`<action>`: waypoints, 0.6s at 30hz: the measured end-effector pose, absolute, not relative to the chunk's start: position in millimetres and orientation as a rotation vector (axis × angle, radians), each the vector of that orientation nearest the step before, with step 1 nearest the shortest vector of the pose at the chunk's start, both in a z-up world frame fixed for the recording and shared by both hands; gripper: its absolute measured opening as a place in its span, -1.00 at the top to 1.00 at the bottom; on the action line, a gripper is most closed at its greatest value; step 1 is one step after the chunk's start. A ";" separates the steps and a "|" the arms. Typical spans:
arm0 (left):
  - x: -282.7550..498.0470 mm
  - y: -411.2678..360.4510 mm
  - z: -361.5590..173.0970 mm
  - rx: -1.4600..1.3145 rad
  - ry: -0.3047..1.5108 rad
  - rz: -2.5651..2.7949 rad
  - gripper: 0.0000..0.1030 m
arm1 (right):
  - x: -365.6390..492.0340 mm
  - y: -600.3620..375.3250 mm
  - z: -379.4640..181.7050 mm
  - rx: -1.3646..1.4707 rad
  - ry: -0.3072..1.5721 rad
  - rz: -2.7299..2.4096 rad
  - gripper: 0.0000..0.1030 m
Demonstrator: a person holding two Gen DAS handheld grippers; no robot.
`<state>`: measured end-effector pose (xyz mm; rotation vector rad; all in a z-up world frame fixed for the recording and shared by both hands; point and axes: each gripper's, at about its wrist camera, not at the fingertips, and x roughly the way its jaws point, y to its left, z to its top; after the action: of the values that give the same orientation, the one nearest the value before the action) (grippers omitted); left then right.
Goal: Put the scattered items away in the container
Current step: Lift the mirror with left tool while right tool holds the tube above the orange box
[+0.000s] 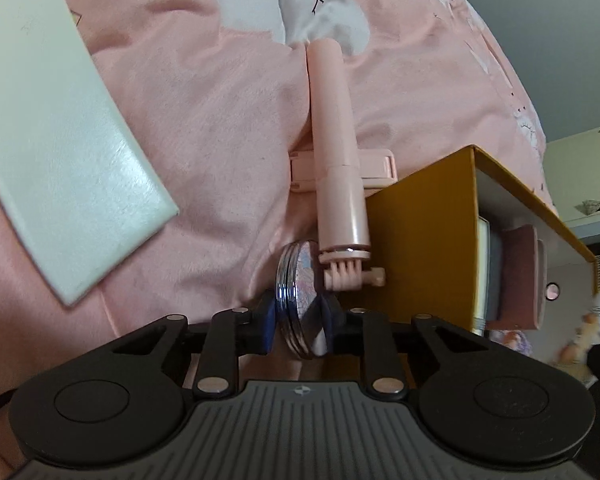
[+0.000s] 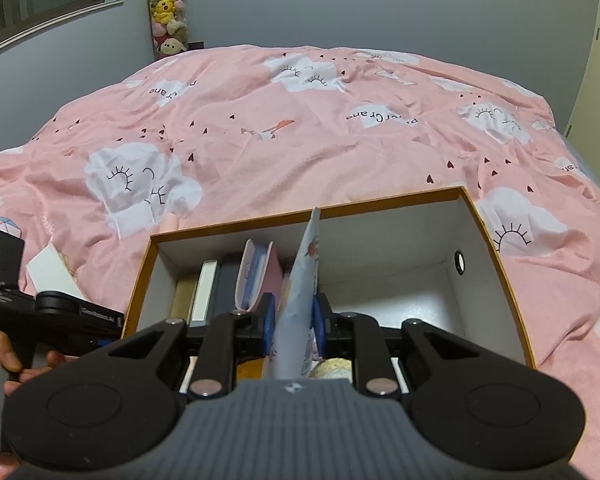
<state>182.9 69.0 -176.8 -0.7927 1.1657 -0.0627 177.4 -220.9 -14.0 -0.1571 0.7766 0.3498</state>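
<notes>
Left wrist: left gripper [image 1: 300,322] clenches a round compact [image 1: 298,304] (edge-on) between its pads.

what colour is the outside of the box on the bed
Mustard orange outside, white inside; the box shows its outer wall best in the left wrist view.

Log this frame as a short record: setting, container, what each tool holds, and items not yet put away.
setting: bed with pink quilt
container: orange box, open top, books and a pink case standing at its left side
left tool: shut on round compact mirror, beside the box's outer wall
right tool: shut on printed pouch, over the box
not yet put away: pink selfie stick, white card, both on the quilt
</notes>
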 end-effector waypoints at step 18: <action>125.5 62.4 -97.5 -0.597 0.987 -0.041 0.71 | 166.0 -221.9 -3.3 -0.159 0.721 0.366 0.57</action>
<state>125.5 62.4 -97.5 -0.5971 0.9870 -0.0412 166.0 -221.9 -3.3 -0.1595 0.7209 0.3662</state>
